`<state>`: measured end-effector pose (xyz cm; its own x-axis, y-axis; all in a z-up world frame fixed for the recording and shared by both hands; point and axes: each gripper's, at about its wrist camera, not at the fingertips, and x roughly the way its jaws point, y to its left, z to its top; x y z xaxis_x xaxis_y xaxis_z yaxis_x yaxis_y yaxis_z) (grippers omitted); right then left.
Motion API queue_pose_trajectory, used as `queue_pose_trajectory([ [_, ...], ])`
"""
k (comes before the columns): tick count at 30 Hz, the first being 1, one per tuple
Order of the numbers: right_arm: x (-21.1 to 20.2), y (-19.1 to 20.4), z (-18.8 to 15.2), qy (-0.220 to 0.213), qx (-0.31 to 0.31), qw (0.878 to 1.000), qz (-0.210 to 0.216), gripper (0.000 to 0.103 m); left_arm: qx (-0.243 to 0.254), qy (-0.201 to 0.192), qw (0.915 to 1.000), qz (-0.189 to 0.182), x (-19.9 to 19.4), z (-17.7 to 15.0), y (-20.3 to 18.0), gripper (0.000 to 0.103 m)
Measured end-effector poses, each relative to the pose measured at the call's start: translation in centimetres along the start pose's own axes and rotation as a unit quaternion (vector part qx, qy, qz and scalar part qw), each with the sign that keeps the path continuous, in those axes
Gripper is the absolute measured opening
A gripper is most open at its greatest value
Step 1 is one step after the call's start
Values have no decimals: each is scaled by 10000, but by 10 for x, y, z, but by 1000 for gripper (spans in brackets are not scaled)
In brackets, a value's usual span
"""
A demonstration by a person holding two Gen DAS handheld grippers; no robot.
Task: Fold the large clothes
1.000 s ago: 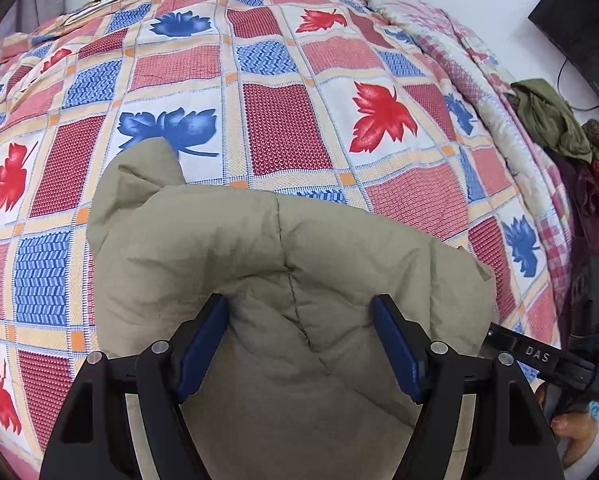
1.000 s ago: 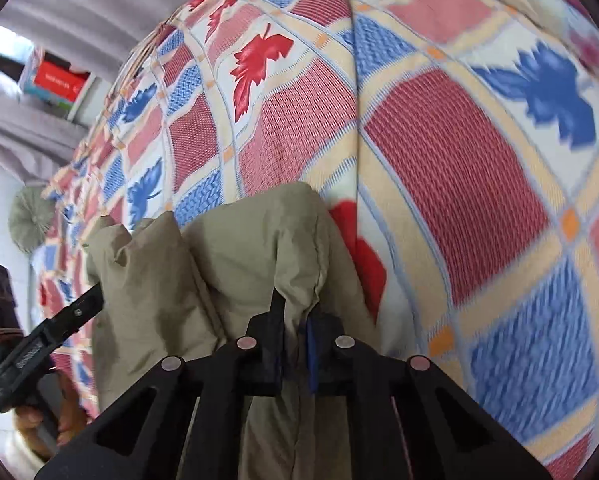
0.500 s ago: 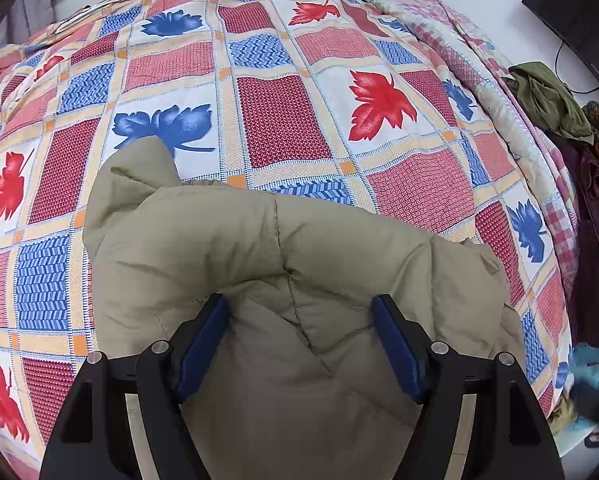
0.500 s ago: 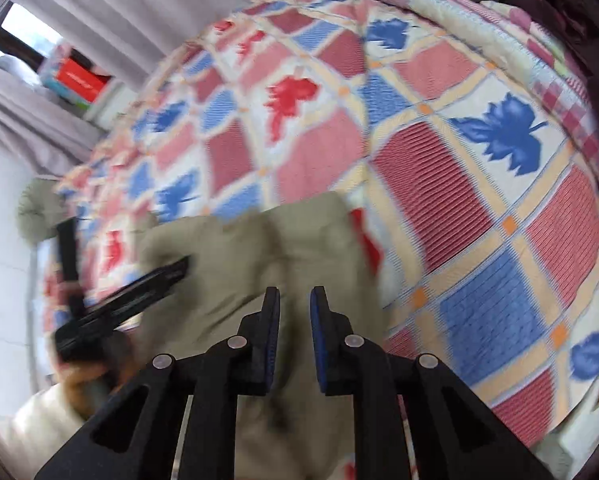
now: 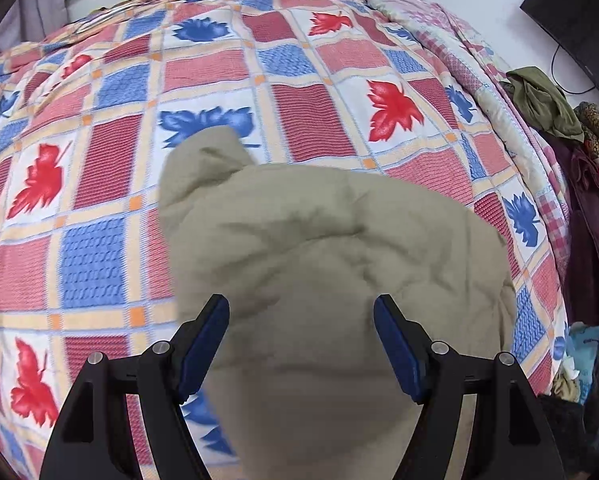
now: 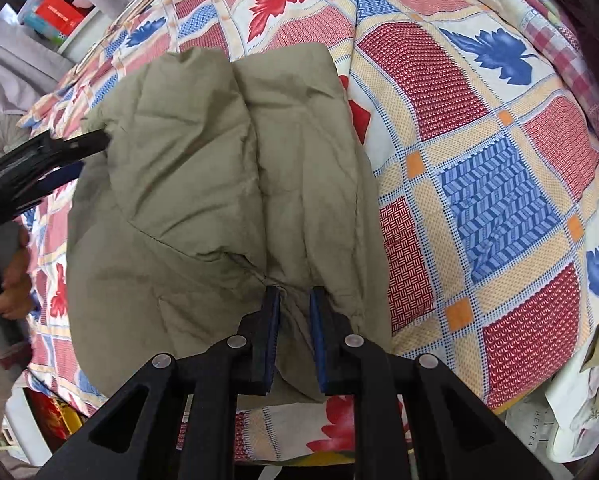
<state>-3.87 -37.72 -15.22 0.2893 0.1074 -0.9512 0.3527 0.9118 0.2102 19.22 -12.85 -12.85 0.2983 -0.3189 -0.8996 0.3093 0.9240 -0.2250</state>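
Observation:
A padded olive jacket (image 5: 319,248) lies folded in a thick bundle on the patchwork bedspread (image 5: 299,120). My left gripper (image 5: 299,340) hovers over its near part, jaws wide open, the pads not pressing the fabric. In the right wrist view the same jacket (image 6: 203,168) fills the middle. My right gripper (image 6: 293,320) stands over its near edge with the jaws a narrow gap apart; fabric shows in the gap but is not pinched. The left gripper (image 6: 91,154) appears there at the jacket's left edge, held by a hand (image 6: 11,280).
Loose clothes (image 5: 539,104) and a dark garment (image 5: 587,220) are piled along the bed's right side. A dark screen (image 5: 579,0) hangs on the wall behind. A shelf with a red box (image 6: 55,12) stands past the bed's far end. A white bag (image 6: 539,420) sits by the near corner.
The right gripper, first shut on a jacket fold, has parted its jaws and drawn back, so the whole jacket shows. The left gripper shifted sideways over the jacket, which stayed on the bed.

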Motion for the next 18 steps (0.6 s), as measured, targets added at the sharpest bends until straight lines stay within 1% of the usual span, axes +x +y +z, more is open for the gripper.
queue_pose_trajectory([
  [2, 7, -3, -1, 47, 69, 10000, -1, 17, -39, 37, 10000, 66, -9, -8, 13, 75],
  [3, 9, -4, -2, 67, 85, 9999, -15, 17, -58, 90, 9999, 120, -13, -13, 19, 78],
  [4, 12, -4, -2, 86, 101, 9999, -36, 17, -84, 121, 9998, 153, -15, -17, 25, 90],
  [5, 14, -5, -3, 95, 107, 9999, -56, 17, -124, 119, 9997, 182, -18, -21, 30, 94],
  [7, 20, -5, -5, 105, 69, 9998, -126, 17, -168, 79, 9995, 237, -23, -29, 38, 95],
  [9, 25, -2, -5, 105, -4, 9997, -217, 17, -239, 131, 9992, 279, -23, -35, 46, 95],
  [13, 32, 2, -6, 152, -176, 9990, -374, 17, -418, 238, 9986, 205, -22, -43, 56, 95],
  [18, 19, 5, 5, 236, 63, 9994, -258, 20, -445, 268, 9985, 185, -21, -51, 57, 95],
])
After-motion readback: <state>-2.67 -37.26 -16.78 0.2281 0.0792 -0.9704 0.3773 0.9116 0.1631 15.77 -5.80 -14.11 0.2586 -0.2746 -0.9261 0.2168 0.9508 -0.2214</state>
